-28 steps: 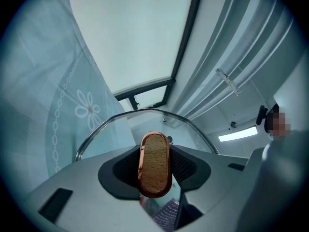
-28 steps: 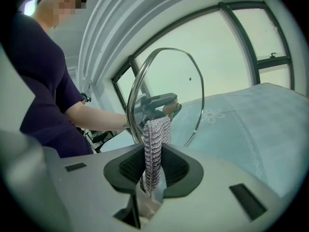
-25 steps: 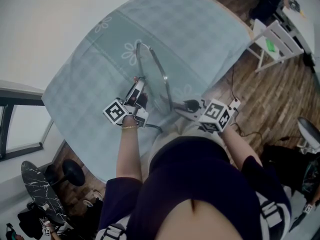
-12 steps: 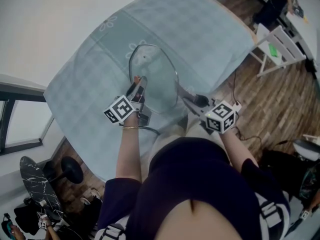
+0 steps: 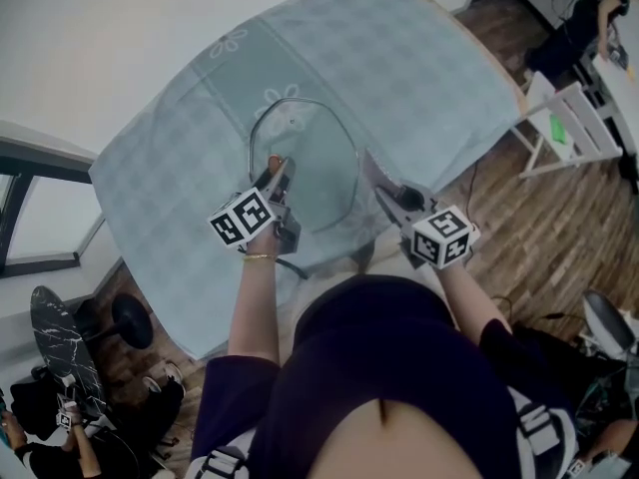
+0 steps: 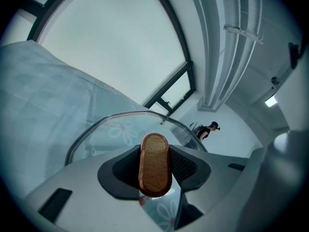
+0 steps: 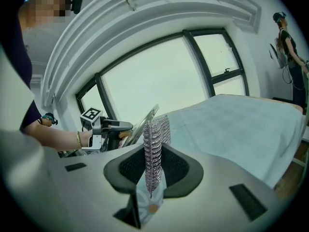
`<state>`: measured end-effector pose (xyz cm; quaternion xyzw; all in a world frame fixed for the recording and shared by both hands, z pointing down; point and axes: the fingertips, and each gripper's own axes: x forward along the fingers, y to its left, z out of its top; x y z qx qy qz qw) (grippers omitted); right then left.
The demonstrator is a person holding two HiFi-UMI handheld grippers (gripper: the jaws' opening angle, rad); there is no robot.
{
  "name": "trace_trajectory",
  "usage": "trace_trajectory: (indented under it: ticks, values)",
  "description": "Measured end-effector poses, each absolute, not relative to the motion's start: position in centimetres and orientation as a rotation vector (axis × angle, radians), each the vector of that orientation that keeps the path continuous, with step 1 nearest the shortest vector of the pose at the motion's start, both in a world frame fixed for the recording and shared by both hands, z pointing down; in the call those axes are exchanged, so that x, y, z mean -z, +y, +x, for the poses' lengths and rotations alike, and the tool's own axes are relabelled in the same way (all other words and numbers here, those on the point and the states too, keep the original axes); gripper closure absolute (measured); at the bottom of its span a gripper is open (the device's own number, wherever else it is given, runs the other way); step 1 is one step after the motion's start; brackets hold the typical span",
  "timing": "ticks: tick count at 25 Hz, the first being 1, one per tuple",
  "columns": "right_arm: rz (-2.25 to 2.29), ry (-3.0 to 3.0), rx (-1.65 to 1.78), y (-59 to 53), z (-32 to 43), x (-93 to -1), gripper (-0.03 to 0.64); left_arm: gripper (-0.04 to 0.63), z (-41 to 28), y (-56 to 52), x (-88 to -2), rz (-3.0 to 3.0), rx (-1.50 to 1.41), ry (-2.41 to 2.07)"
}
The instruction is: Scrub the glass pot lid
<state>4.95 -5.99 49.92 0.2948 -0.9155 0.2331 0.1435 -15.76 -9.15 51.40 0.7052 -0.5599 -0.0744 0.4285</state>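
The glass pot lid (image 5: pixel 305 163) is held tilted over the table, its steel rim (image 6: pixel 120 116) arching ahead in the left gripper view. My left gripper (image 5: pixel 277 170) is shut on the lid's wooden knob (image 6: pixel 155 164), which fills the gap between the pads. My right gripper (image 5: pixel 386 190) is shut on a silvery mesh scrub cloth (image 7: pixel 154 146) that stands up from its jaws. In the head view the cloth (image 5: pixel 368 171) sits just beside the lid's right rim; I cannot tell if they touch. In the right gripper view the lid (image 7: pixel 144 121) appears edge-on.
A pale teal checked cloth with flower prints covers the table (image 5: pixel 419 78). A white chair (image 5: pixel 569 128) stands on the wooden floor at the right. A black stool (image 5: pixel 125 317) and a person (image 5: pixel 60 437) are at the lower left. Large windows lie beyond the table.
The lid has turned from edge-on to showing more of its face. My right gripper with the cloth has shifted along the lid's right side.
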Motion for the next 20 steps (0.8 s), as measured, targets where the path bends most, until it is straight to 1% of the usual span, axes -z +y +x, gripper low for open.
trace_trajectory:
  ticks: [9,20]
  values:
    - [0.764,-2.666,-0.631,-10.4,6.2,-49.0,0.535,0.426,-15.7,-11.0,-53.4,1.622,0.104,-1.541]
    - [0.672,-2.693,-0.571,-13.9,6.3,-48.4,0.535,0.426,-15.2,-12.4,-55.6,1.518,0.020,-1.602]
